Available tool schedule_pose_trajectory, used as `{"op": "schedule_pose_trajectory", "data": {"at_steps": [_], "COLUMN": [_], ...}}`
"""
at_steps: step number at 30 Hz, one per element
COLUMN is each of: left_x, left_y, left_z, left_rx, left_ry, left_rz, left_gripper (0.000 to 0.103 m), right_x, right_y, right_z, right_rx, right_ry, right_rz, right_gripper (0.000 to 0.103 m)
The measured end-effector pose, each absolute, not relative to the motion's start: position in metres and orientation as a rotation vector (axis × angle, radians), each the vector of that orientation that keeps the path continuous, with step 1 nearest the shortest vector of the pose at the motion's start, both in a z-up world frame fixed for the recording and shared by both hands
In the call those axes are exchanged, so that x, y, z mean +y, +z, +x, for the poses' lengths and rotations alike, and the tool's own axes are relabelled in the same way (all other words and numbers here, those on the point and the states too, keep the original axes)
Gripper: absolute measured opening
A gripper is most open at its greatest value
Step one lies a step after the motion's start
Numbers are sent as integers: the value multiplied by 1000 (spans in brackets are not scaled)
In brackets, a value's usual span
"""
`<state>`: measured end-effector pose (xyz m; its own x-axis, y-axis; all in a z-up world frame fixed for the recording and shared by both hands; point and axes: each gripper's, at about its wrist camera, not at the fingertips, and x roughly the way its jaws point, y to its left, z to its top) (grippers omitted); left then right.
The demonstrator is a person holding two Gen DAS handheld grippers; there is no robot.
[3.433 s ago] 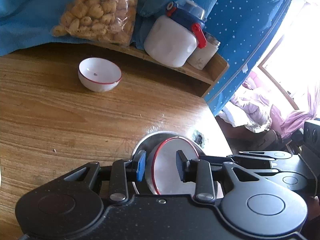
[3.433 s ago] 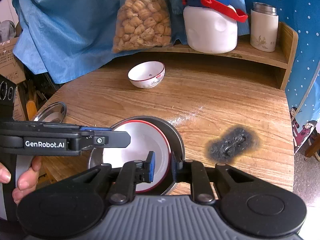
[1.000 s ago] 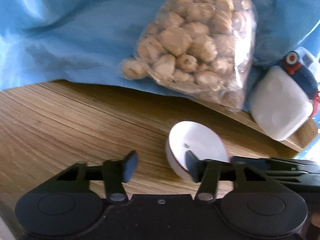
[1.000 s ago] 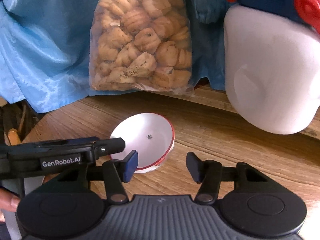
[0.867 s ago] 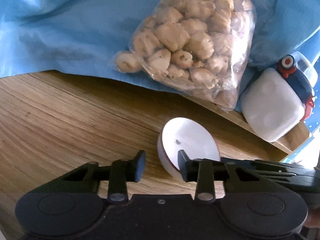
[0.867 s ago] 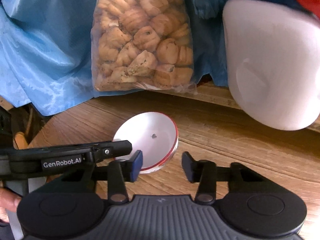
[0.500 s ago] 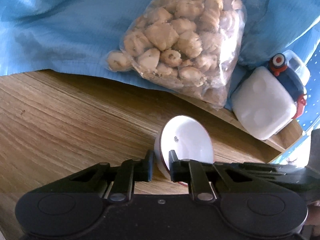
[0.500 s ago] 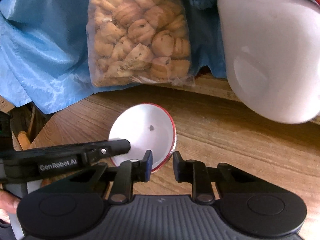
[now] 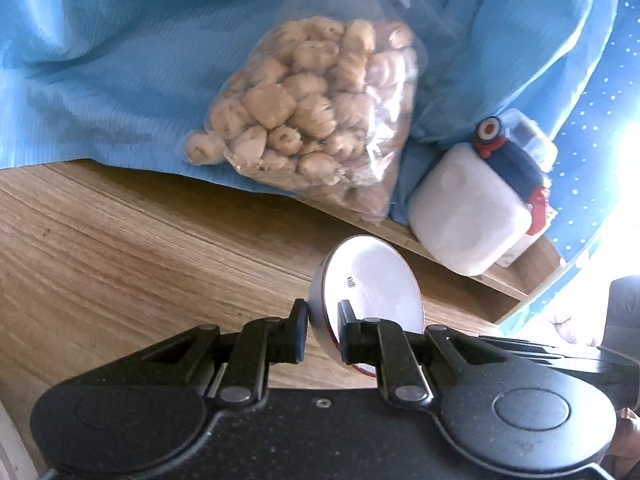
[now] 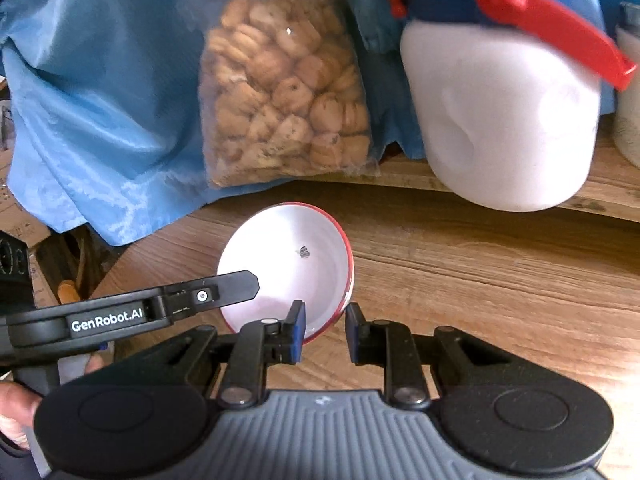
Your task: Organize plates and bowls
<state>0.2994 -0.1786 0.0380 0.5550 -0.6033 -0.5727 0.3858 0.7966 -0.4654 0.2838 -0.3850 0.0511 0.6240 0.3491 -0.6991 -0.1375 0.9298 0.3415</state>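
A small white bowl with a red rim (image 9: 374,276) is held above the wooden table (image 9: 120,248), tilted. My left gripper (image 9: 323,330) is shut on the bowl's left rim, one finger inside, one outside. In the right wrist view the same bowl (image 10: 288,264) shows with my right gripper (image 10: 325,334) shut on its near right rim. The left gripper's finger (image 10: 224,292) reaches onto the bowl's left side there.
A clear bag of biscuits (image 9: 316,128) leans on blue cloth (image 9: 100,60) at the back. A white jug with a blue lid and red handle (image 10: 504,100) stands on a low wooden shelf (image 10: 520,196) at the right.
Both grippers closed on the bowl's rim from open. The bowl has risen off the table and tilted.
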Motion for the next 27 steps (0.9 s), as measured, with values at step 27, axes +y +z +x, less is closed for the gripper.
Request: {"op": "schedule_pose_trajectory", "data": {"at_steps": [27], "left_x": [-161], "left_y": [58], "left_z": [197], "left_rx": [794], "left_ry": [-816], "left_rz": [-358], "left_gripper": [15], "right_x": [-390], "right_y": [95], "right_z": [146], "right_rx": [772], "right_ry": [214], "right_rz": [277], "right_gripper": [24]}}
